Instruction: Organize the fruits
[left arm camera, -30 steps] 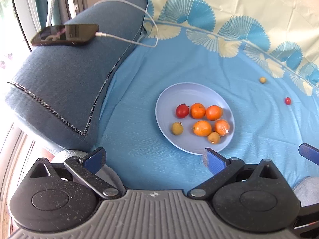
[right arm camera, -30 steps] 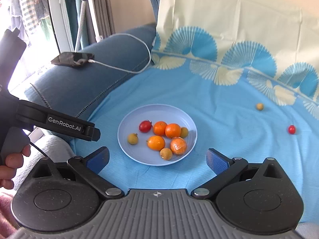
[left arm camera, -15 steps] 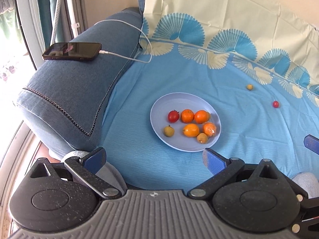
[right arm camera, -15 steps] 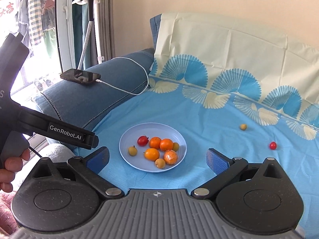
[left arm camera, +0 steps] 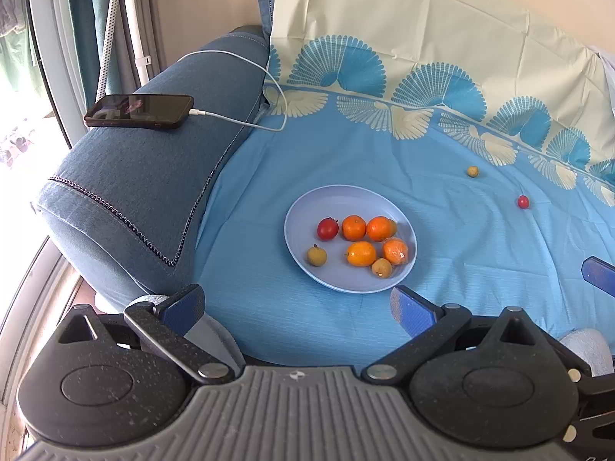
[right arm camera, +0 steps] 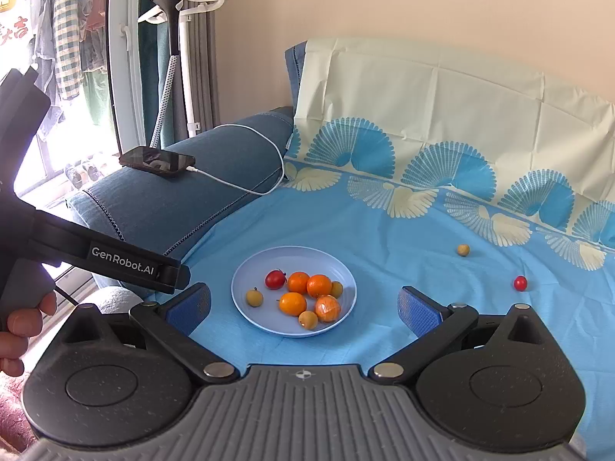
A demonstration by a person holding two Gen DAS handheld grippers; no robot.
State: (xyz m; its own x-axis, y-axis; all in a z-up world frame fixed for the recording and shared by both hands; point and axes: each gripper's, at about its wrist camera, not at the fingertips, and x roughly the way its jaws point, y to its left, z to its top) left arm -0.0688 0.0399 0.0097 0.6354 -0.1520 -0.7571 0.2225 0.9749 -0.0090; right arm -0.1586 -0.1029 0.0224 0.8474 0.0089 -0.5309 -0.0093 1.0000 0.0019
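Observation:
A pale blue plate lies on the blue sheet and holds several small oranges, a red tomato and yellowish longans. A loose longan and a loose red tomato lie on the sheet to the plate's right. My left gripper is open and empty, near side of the plate. My right gripper is open and empty, also well back from the plate.
A blue sofa armrest at the left carries a phone on a white cable. A cream and blue cover drapes the backrest. The left gripper's body shows at the left of the right wrist view.
Both grippers have pulled back and upward from the plate, so the plate and fruit look smaller. Both stay open. No fruit has moved.

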